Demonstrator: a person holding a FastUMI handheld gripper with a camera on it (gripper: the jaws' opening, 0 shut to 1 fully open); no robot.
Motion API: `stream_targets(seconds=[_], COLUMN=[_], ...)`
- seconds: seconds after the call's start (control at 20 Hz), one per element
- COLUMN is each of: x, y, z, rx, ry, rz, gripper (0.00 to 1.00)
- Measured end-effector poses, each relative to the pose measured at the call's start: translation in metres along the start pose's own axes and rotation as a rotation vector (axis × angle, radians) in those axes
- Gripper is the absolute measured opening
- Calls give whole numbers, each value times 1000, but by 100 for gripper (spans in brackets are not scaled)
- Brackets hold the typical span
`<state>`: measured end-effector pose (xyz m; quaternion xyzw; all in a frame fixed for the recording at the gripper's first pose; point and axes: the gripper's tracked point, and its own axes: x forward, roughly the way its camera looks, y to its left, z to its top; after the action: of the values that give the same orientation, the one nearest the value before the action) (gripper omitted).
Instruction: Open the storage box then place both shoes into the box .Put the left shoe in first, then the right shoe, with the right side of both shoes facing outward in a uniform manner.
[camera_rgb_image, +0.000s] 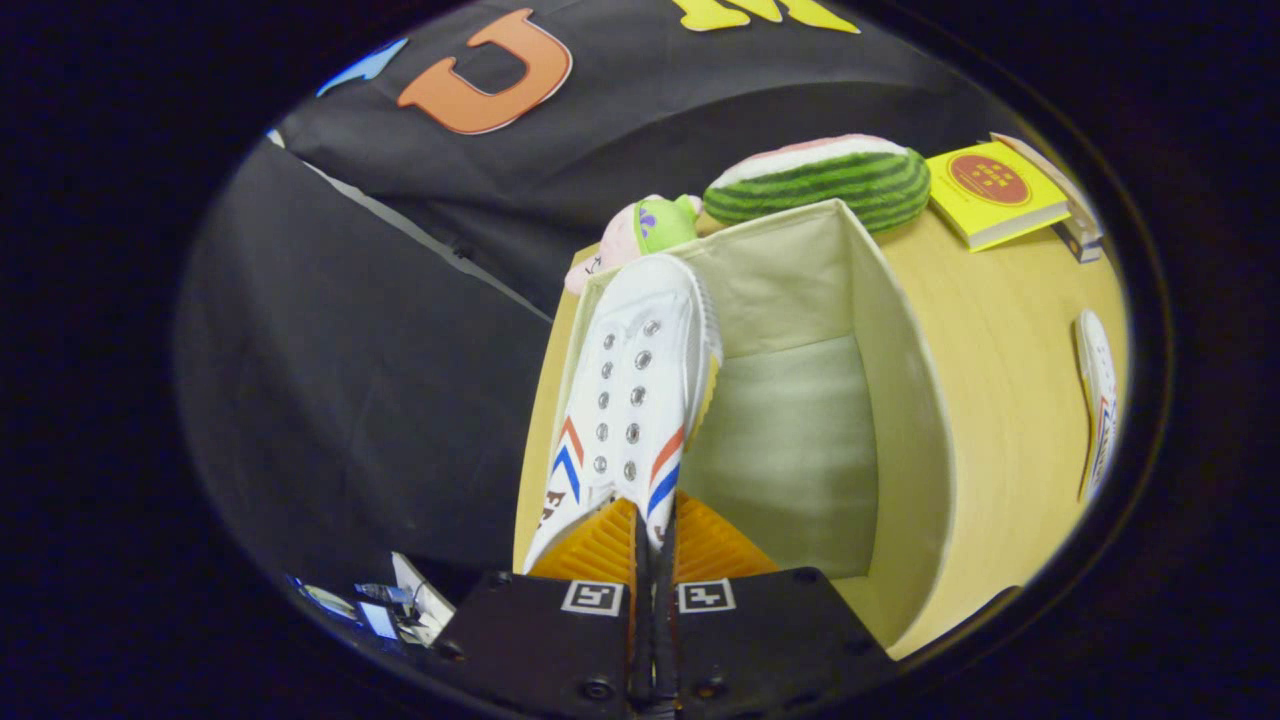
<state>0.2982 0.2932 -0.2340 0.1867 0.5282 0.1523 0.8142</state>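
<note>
A white canvas shoe (630, 400) with red and blue chevrons hangs from my gripper (652, 540), whose orange fingers (600, 548) are shut on its collar edge. The shoe's toe points away from me, over the left wall of the open beige fabric storage box (900, 400). The box's pale inside is bare to the right of the shoe. A second white shoe (1096, 400) lies on the wooden table (1000, 330), to the right of the box.
Beyond the box lie a watermelon-slice plush (830, 180) and a pink and green plush toy (645, 228). A yellow book (990, 190) sits on the table at the back right. The table's left edge runs just beside the box.
</note>
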Motion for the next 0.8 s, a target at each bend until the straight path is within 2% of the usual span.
stream_targets(seconds=[0.1,0.15,0.3,0.5,0.8], x=[-7,-17,-52,-101,-158], y=[13,14,-11,-44,-153], z=[11,17,28,34,52], rx=[-14,-52,-176,-201,-167], ry=[-61,-94,-141,-181,-241], rz=[68,69,-49,-111,-275], gripper=[18,39,100,100,100])
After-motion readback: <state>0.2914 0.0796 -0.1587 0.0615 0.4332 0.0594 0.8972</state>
